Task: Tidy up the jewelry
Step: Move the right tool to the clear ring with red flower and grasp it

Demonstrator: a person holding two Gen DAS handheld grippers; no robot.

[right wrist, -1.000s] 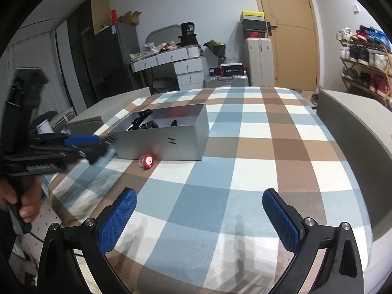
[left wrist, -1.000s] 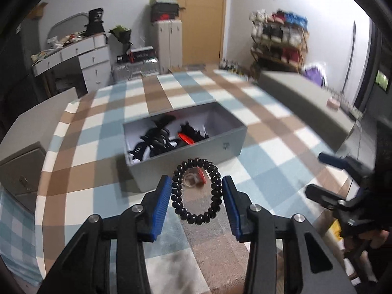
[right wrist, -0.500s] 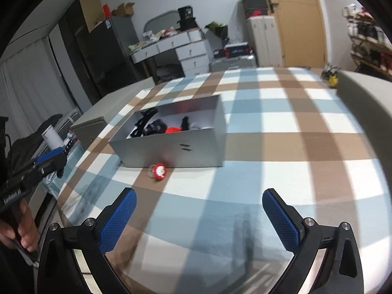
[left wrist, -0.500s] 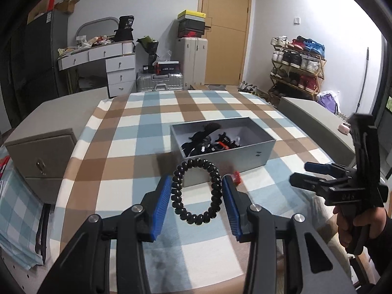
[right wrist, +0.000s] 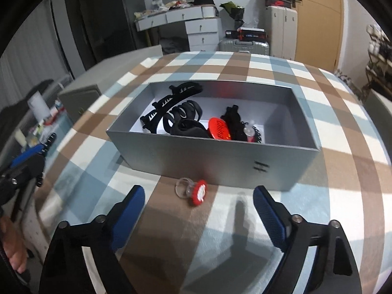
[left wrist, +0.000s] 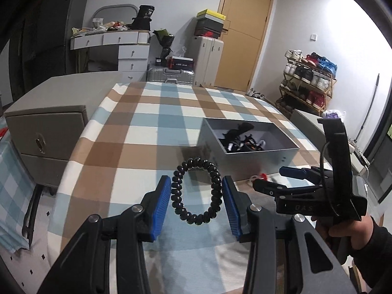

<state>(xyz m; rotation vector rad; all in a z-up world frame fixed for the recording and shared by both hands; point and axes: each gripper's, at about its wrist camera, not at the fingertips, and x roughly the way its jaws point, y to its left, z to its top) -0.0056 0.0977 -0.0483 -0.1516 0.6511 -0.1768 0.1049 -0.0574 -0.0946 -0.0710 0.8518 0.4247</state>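
My left gripper (left wrist: pixel 196 196) is shut on a black beaded bracelet (left wrist: pixel 196 193), held above the checked tablecloth, left of and in front of the grey box (left wrist: pixel 247 154). The grey box (right wrist: pixel 215 161) holds black hair clips (right wrist: pixel 176 112) and a red badge (right wrist: pixel 219 128). A clear ring with a red top (right wrist: pixel 193 191) lies on the cloth just in front of the box, and shows in the left wrist view (left wrist: pixel 259 177). My right gripper (right wrist: pixel 198 208) is open and empty, hovering just in front of the ring; it also shows in the left wrist view (left wrist: pixel 274 178).
The table has a blue, brown and white checked cloth (left wrist: pixel 152 127). A grey drawer cabinet (left wrist: pixel 44 132) stands left of the table. A white dresser (left wrist: pixel 117 46), suitcases (left wrist: pixel 208 61) and a shoe rack (left wrist: pixel 308 78) stand beyond.
My left gripper has pulled back and swung left with the bracelet, so the box sits further right. My right gripper has moved in close to the box and the ring.
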